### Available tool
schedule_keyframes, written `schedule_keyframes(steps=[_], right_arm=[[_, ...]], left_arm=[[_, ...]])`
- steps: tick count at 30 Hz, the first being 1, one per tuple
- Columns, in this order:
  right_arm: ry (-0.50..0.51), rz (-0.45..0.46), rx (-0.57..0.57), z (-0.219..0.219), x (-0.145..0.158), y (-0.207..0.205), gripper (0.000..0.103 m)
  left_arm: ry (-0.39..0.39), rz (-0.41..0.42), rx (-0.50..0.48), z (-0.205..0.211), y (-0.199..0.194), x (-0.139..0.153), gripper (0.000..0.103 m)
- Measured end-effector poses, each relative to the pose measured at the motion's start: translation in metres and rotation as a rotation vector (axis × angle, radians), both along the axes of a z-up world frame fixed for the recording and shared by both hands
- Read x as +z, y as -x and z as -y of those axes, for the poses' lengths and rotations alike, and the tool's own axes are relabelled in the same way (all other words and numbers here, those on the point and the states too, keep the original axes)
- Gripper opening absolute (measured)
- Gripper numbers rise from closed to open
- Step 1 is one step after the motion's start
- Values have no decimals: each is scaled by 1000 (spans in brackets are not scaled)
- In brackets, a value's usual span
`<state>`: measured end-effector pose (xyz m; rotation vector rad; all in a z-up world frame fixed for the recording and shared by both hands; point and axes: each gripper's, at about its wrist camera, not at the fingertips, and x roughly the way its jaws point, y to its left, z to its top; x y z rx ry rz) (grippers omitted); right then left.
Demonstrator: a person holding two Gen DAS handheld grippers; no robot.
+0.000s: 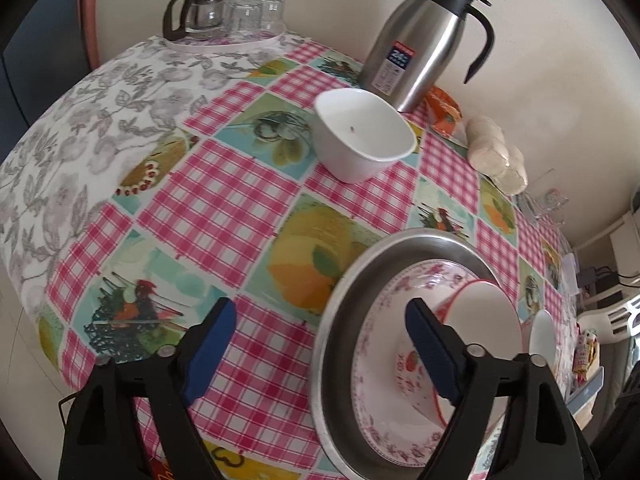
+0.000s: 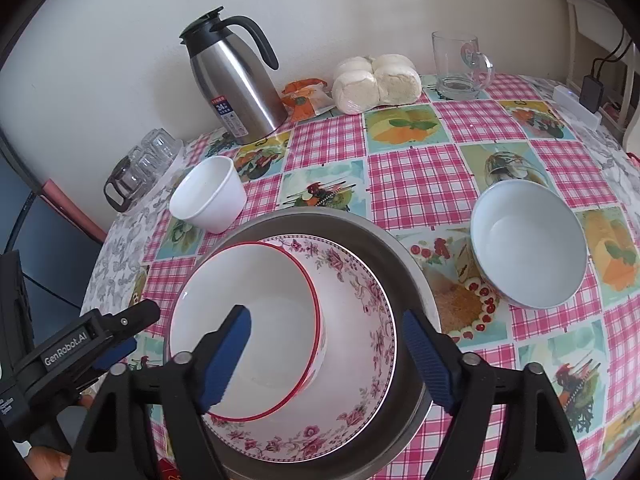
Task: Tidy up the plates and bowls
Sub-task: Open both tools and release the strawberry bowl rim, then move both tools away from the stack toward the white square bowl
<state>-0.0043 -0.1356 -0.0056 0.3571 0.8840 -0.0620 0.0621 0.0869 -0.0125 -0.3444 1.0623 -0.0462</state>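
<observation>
Printed on the left gripper (image 2: 120,336): "GenRobot.AI"; on the steel jug (image 2: 236,92), a label reading "24". At centre, round metal tray (image 2: 408,264) bearing a floral-rimmed plate (image 2: 360,280) with a red-rimmed bowl (image 2: 248,320) on it, slightly tilted. Behind the tray, square white bowl (image 2: 208,196); right of it, round white bowl (image 2: 528,244). Left gripper and right gripper (image 2: 326,354) both spread wide, holding nothing. Beyond the tray by the wall, wrapped buns (image 2: 376,80) and glass mug (image 2: 460,64) on checked oilcloth (image 2: 416,176).
</observation>
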Motion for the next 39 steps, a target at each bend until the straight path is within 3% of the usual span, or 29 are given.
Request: schedule_keyframes(steps=[5, 13, 16, 31, 39], right_arm=[[12, 0, -7, 0, 0, 0, 95], [23, 10, -6, -1, 1, 0, 103], [43, 20, -10, -2, 2, 1, 103], [95, 90, 1, -14, 13, 7, 103], [75, 131, -19, -25, 22, 5, 103]], left_arm=[[0, 6, 40, -8, 0, 0, 92], [-18, 23, 107, -20, 0, 2, 93], [-29, 41, 143, -27, 1, 5, 101], [20, 20, 206, -54, -10, -1, 101], [-28, 169, 203, -60, -17, 22, 101]])
